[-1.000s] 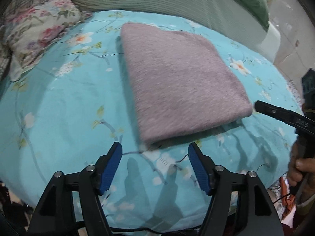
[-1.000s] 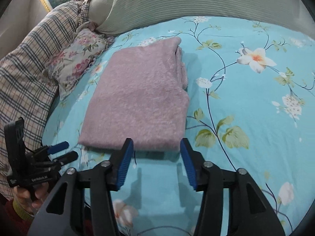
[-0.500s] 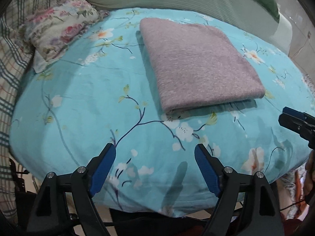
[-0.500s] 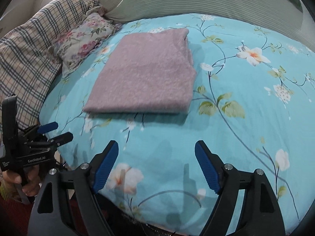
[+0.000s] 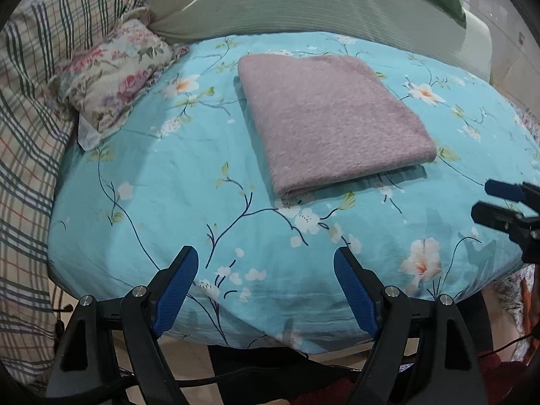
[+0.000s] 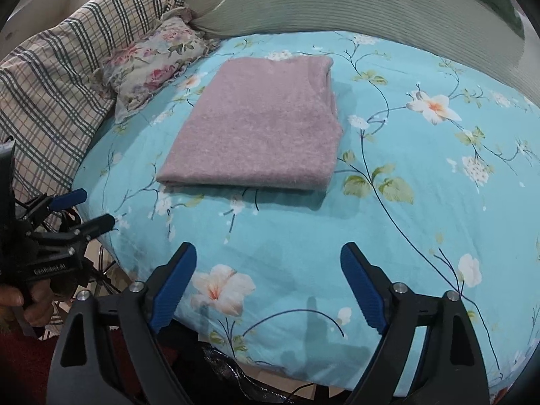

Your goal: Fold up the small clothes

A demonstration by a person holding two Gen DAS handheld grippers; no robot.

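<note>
A mauve fleecy garment [image 5: 332,128] lies folded into a flat, squared-off packet in the middle of a bed's turquoise floral sheet [image 5: 168,182], its doubled near edge turned toward the foot of the mattress and its stacked layers showing along the right side in the right wrist view. Judging by that tidy shape, the folding of this piece looks finished; no other loose clothing shows on the sheet, so whether more remains to be done cannot be told.

Both tools hang clear of it. The left gripper [image 5: 266,278] and the right gripper [image 6: 268,275] hover over the near edge of the bed, well apart from the garment, their blue-padded jaws spread wide with nothing between them. The right gripper's jaws have just been opening further; the left gripper's have widened within the past second.

Beyond the garment sit a small rose-print pillow [image 5: 111,77], a plaid quilt [image 5: 30,101] and a ribbed pale-green bolster [image 5: 287,3].

What kind of garment it is stays hidden inside the folds. Only part of a hand [image 6: 28,298] shows at the frame edge, and the floor below the mattress is dark and hard to read.
</note>
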